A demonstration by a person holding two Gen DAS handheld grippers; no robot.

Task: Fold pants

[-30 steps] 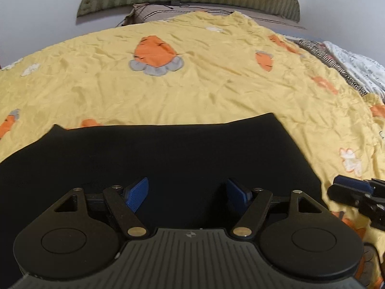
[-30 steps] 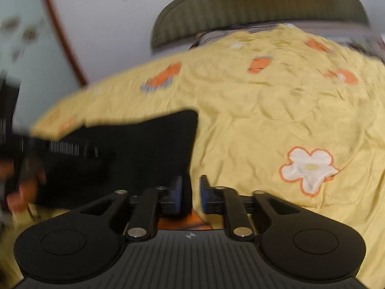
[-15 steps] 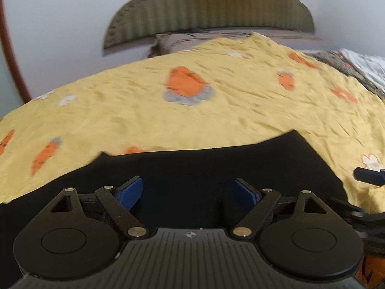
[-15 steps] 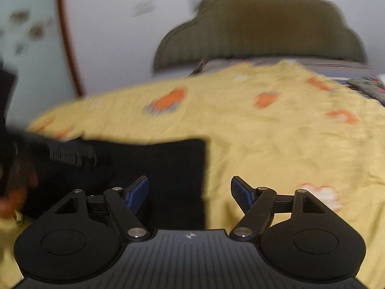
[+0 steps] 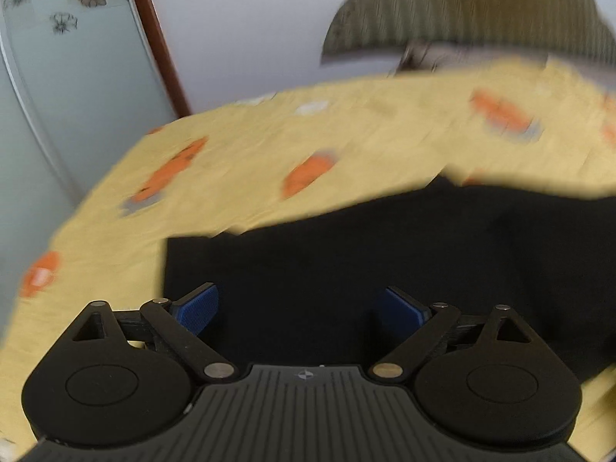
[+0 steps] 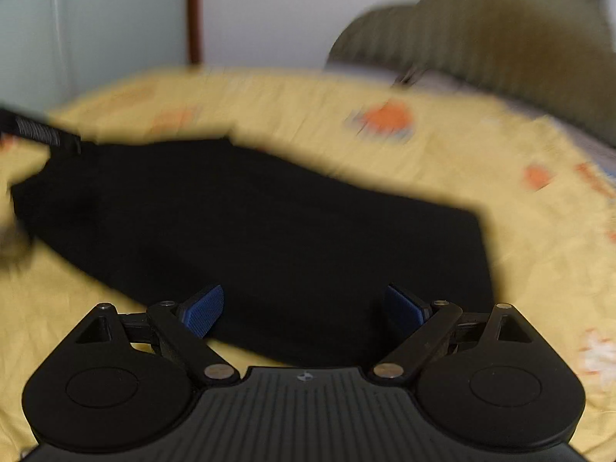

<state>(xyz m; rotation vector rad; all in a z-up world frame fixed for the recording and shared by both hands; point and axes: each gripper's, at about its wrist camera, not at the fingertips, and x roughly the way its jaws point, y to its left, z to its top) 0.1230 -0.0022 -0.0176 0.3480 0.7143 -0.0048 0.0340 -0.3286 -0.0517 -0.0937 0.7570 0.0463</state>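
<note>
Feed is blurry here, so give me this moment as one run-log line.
left gripper: opening, nothing between pads | right gripper: opening, nothing between pads | black fabric pants: flat on yellow carrot-print bedspread, not gripped

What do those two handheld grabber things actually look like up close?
Both look alike. The left gripper and right gripper have a black ribbed body, two round black discs, slim black link bars with silver pins, and fingers tipped with textured blue pads. A small crosshair mark sits at centre.

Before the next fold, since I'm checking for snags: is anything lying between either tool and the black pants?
Nothing visible. The black pants lie flat on the yellow bedspread, directly under both opening tools, left and right, nothing between their pads.
</note>
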